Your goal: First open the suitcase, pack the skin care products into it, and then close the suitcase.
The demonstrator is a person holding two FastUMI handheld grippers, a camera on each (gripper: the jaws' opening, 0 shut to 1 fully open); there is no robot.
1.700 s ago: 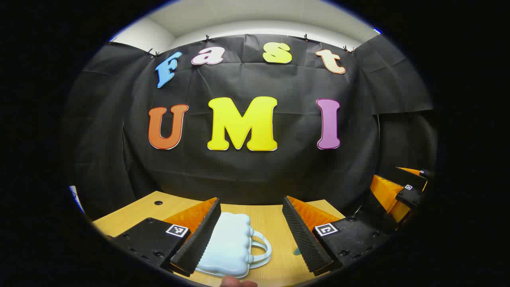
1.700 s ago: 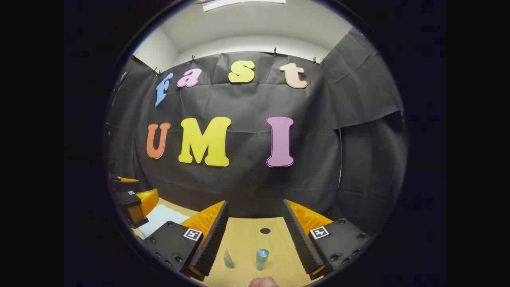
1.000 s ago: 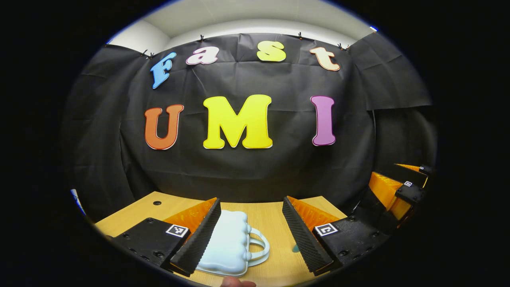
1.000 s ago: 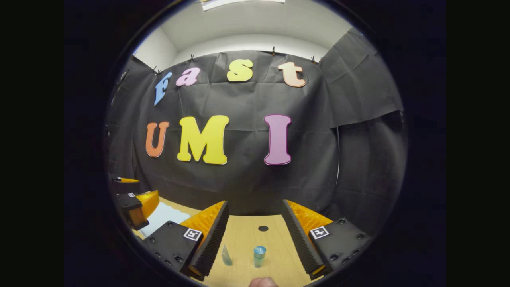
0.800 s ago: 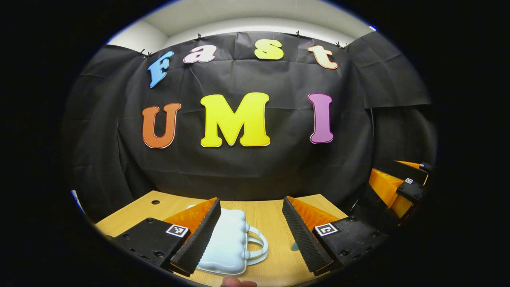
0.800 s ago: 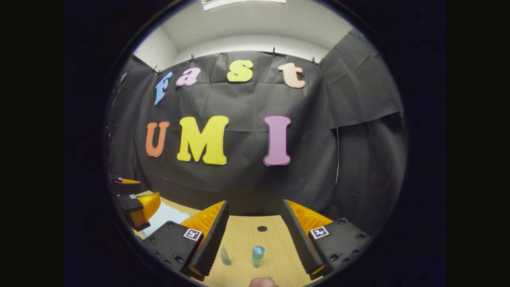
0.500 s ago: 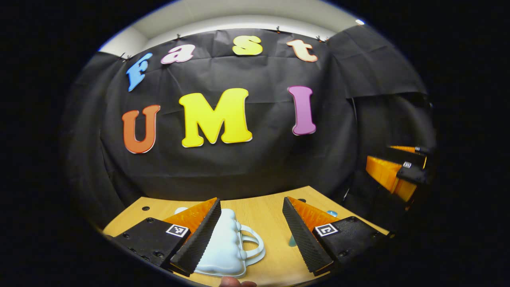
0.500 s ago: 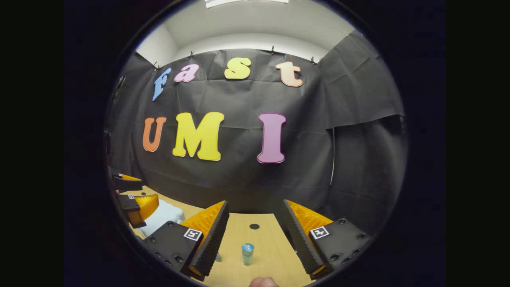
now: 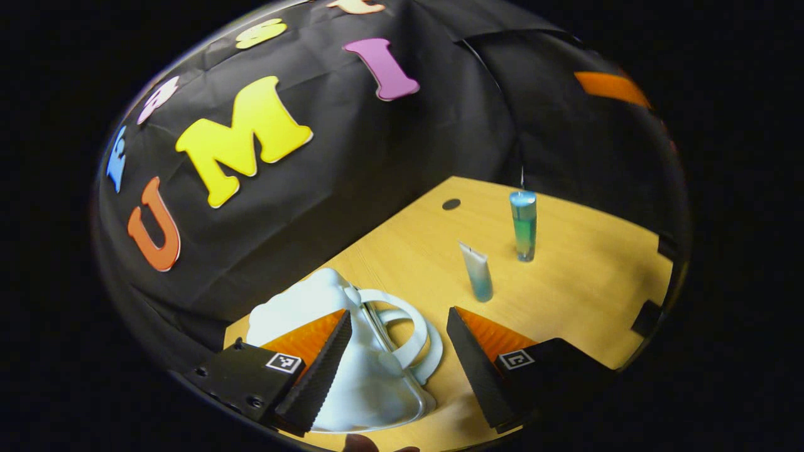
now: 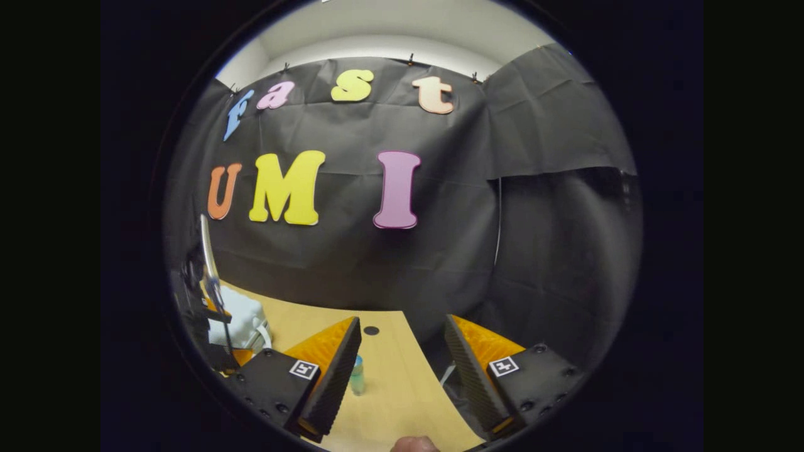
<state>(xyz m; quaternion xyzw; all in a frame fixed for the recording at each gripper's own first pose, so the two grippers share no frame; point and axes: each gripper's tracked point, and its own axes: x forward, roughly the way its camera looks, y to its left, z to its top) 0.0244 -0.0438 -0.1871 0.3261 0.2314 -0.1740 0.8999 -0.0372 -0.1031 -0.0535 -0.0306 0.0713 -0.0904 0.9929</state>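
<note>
While suitcase lies shut, bottle, tube outside

Suitcase: pale blue-white, plain, handle the same shade. Table: light yellow-brown wood grain, one small dark round hole. Bottle: clear, blue at top shading to green below. Tube: whitish at top fading to teal at base. Wall cloth: matte black, creased.

between your left hand-held gripper's spread fingers sits the closed suitcase. past it, the tube and bottle stand apart on the tabletop, bare wood around them.
</note>
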